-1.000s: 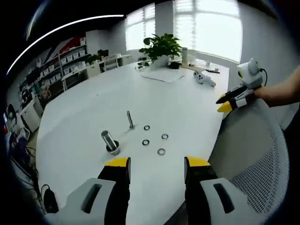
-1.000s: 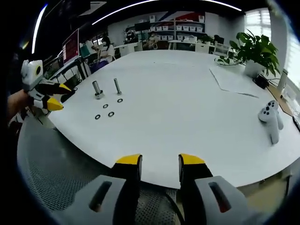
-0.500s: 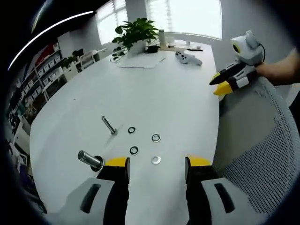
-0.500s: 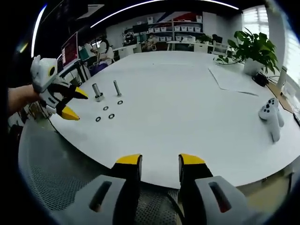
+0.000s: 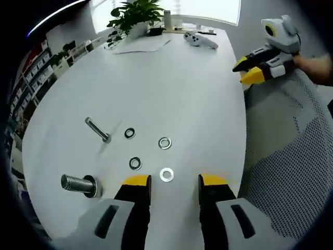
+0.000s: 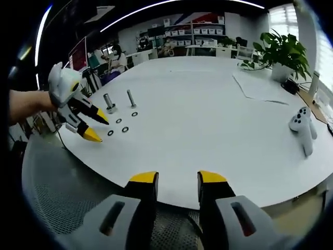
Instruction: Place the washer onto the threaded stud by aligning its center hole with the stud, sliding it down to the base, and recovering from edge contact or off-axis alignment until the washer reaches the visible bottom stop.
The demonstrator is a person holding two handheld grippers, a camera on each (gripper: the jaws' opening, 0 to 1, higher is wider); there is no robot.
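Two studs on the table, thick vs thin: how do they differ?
The thick stud is wide and visibly threaded, and sits in a round base; the thin stud is slim, with only a small foot. The thick stud stands nearer the table edge; the thin stud is farther in, beside the washers. Both are metal, upright in the right gripper view, and carry no washer.

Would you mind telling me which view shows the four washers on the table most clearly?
The left gripper view: the washers lie just ahead of the open left gripper, each hole distinct. In the right gripper view they are tiny dark rings beside the left gripper.
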